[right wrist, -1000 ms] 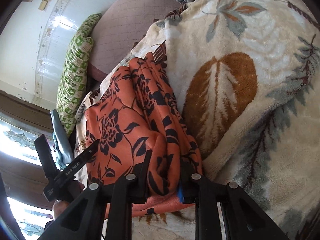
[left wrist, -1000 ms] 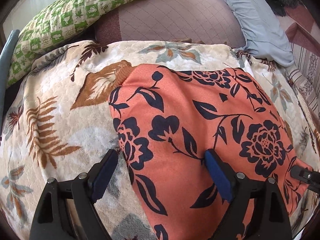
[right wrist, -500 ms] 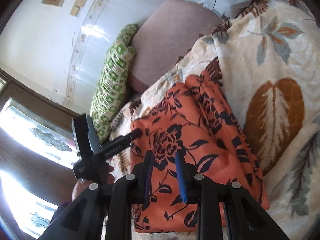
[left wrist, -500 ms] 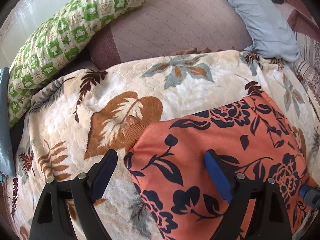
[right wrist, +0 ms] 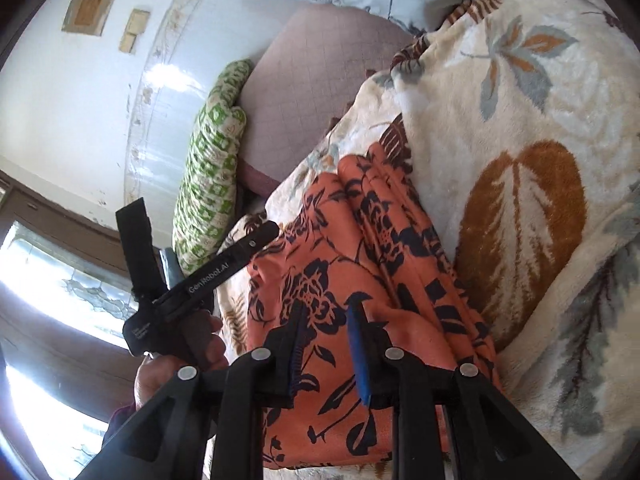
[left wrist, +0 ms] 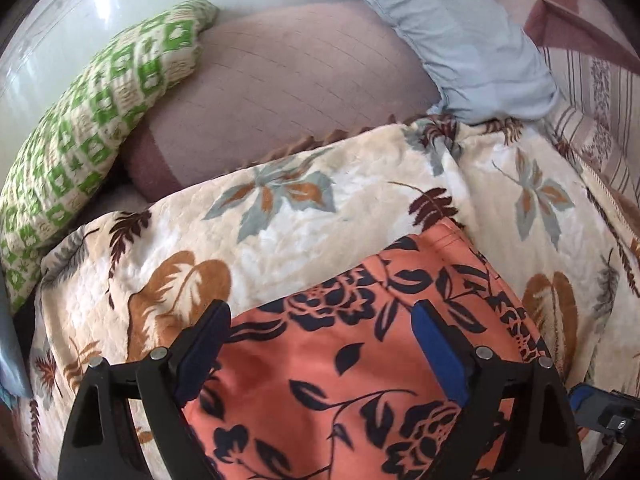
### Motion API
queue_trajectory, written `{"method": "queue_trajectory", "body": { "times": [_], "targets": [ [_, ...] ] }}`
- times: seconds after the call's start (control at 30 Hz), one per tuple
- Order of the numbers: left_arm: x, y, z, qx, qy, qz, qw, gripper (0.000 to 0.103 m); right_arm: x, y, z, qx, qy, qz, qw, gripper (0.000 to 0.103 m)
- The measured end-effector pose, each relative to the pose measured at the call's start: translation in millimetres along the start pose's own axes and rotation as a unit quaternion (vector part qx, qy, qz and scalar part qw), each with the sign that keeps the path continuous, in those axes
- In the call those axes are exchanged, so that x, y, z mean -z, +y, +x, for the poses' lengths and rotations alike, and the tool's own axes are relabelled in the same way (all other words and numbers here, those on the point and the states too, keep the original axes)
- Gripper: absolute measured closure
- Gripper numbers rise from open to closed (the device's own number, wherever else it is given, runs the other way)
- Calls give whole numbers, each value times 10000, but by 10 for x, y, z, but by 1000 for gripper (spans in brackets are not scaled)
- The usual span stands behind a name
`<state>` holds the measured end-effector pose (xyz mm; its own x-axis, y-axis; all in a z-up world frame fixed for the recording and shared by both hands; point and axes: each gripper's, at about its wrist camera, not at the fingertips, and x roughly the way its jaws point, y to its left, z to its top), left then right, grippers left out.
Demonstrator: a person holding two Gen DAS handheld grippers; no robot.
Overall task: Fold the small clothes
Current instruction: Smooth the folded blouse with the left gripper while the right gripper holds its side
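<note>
**Both grippers clear of the folded cloth**

The orange floral garment (left wrist: pixel 360 364) lies folded on the leaf-print blanket (left wrist: pixel 280 240), filling the lower centre of the left wrist view. A second ago the right gripper (right wrist: pixel 326 344) pinched a bunched fold; now its jaws stand narrowly parted with nothing between them. The left gripper (left wrist: pixel 320 344) stays wide open above the cloth, pulled back so the green checked pillow (left wrist: pixel 92 120) shows more fully at upper left.
</note>
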<state>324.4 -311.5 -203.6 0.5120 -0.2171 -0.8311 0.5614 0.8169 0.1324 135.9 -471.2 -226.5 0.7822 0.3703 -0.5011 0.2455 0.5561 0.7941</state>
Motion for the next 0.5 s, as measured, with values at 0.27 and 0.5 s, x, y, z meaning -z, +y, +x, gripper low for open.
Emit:
{"method": "queue_trajectory", "body": {
  "times": [0.27, 0.5],
  "targets": [
    [-142, -543, 588, -643, 599, 652, 9940, 9, -218, -429, -220, 121, -287, 915, 9953, 77],
    [-55, -207, 114, -149, 367, 21, 9992, 10, -237, -291, -241, 62, -336, 620, 9975, 77]
  ]
}}
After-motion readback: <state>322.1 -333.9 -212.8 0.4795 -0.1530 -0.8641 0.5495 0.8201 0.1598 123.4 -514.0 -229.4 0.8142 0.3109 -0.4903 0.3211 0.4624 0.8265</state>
